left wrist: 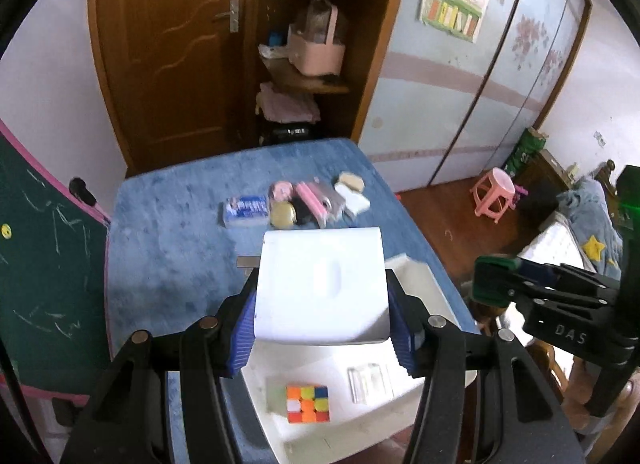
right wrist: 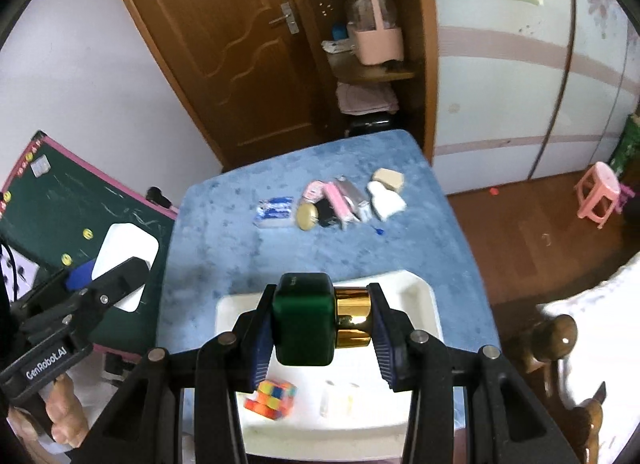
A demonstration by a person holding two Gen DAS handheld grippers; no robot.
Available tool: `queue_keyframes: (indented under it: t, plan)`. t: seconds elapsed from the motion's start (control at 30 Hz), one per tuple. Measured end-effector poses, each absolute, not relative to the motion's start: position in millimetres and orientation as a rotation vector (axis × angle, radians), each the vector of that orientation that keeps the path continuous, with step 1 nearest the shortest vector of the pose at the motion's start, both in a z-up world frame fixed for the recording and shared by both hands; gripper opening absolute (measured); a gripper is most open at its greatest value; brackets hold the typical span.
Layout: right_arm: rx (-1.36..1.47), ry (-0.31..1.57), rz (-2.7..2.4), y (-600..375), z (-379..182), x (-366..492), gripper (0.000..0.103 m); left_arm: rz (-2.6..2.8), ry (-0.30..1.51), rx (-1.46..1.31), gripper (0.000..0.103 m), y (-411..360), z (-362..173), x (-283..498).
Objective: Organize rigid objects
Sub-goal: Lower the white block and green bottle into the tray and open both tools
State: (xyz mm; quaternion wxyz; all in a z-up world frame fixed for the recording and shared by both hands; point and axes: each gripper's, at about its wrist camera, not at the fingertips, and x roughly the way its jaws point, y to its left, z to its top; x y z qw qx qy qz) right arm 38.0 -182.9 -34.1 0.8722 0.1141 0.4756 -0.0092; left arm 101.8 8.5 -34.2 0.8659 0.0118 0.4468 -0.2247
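Observation:
My left gripper (left wrist: 322,314) is shut on a flat white rounded case (left wrist: 320,284) and holds it above the white tray (left wrist: 424,284). My right gripper (right wrist: 320,328) is shut on a dark green bottle with a gold cap (right wrist: 304,320), held sideways over the same tray (right wrist: 420,292). In the tray lie a colourful puzzle cube (left wrist: 307,404) and a clear plastic block (left wrist: 370,384); both also show in the right wrist view, the cube (right wrist: 272,400) and the block (right wrist: 338,400). The left gripper with the white case shows at the left of the right wrist view (right wrist: 120,264).
Farther back on the blue tablecloth (left wrist: 168,248) lies a cluster: a blue-white pack (left wrist: 246,209), a round gold compact (left wrist: 282,215), pink cases (left wrist: 312,199), white and beige pieces (left wrist: 352,191). A green chalkboard (left wrist: 44,248) stands left. A pink stool (left wrist: 494,195) is on the floor right.

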Motion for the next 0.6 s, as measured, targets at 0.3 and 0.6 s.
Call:
queue_keyframes:
  t: [0.3, 0.6]
  plan:
    - [0.237, 1.139, -0.118, -201, -106, -9, 0.043, -0.46, 1.051, 0.128, 0.059, -19, -105, 87]
    - [0.206, 1.255, -0.175, -203, -174, -40, 0.043, -0.456, 1.183, 0.225, 0.059, -43, -175, 77]
